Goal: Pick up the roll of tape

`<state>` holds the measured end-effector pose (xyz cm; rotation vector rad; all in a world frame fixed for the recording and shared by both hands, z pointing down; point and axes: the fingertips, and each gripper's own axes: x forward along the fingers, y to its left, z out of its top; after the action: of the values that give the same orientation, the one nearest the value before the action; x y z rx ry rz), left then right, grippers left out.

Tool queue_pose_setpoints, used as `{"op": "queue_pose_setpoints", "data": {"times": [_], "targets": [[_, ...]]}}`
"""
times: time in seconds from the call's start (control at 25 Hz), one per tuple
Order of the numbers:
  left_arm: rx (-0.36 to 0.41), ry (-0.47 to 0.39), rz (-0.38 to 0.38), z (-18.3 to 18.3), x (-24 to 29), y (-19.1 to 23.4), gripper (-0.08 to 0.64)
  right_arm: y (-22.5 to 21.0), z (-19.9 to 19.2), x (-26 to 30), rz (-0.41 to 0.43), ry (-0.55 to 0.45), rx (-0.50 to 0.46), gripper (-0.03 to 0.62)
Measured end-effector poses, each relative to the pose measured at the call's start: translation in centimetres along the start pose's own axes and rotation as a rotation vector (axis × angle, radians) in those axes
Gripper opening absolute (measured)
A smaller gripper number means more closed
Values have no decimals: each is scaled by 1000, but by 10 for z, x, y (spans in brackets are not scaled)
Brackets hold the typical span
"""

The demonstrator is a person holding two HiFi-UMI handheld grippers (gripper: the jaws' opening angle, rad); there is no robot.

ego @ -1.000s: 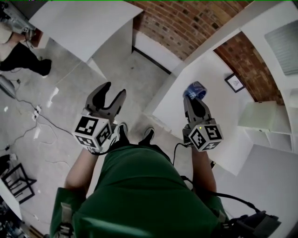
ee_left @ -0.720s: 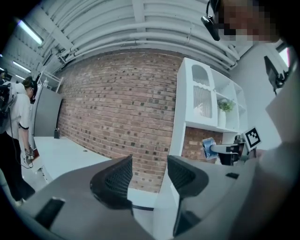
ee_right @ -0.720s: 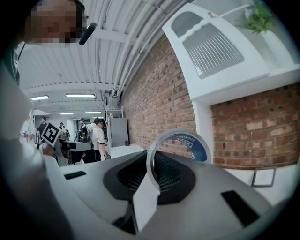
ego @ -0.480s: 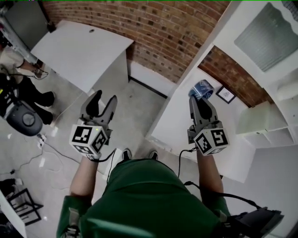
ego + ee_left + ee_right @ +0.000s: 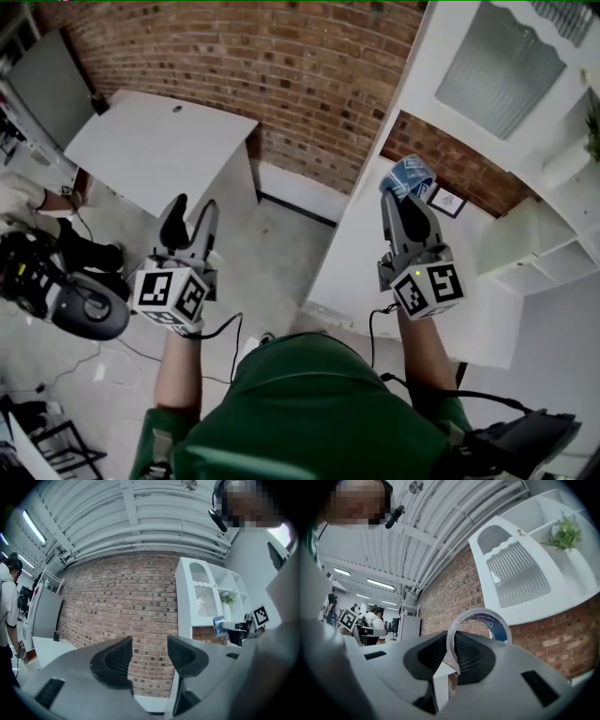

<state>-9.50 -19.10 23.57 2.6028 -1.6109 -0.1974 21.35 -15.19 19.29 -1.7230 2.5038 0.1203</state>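
The roll of tape point(image 5: 410, 176), clear with a blue inner face, stands on edge between the fingers of my right gripper point(image 5: 405, 202), which is shut on it and held up level over the white counter point(image 5: 361, 253). In the right gripper view the tape ring point(image 5: 497, 624) rises above the two pads, pinched at its lower rim by the right gripper point(image 5: 452, 656). My left gripper point(image 5: 190, 220) is open and empty, raised over the floor. In the left gripper view the left gripper point(image 5: 150, 656) points at the brick wall, and the tape point(image 5: 219, 625) shows far right.
A brick wall point(image 5: 300, 75) runs ahead. A white desk point(image 5: 159, 141) stands at the left, and a white shelf unit point(image 5: 506, 84) with a small plant point(image 5: 565, 534) at the right. A framed picture point(image 5: 447, 199) leans on the counter. A person point(image 5: 37, 202) stands at far left.
Both grippers have risen and tipped up to level, the right one still holding the tape. The head view has swung up from the floor toward the wall.
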Motion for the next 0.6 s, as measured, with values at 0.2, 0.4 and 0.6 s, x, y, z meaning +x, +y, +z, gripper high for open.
{"op": "queue_pose_setpoints", "data": {"times": [0.2,0.4,0.6], "targets": [[-18,8,-14,-7,-2,-8,245,-5,6,-15,-38,-37,-15,63],[-31,39,-38,-20,4,-16,245,-8,-2,-18,-43,-17,-34,63],[-44,66,-52,-28,5,-21,245,-6,-10,-20,-43,1,-24,63]]}}
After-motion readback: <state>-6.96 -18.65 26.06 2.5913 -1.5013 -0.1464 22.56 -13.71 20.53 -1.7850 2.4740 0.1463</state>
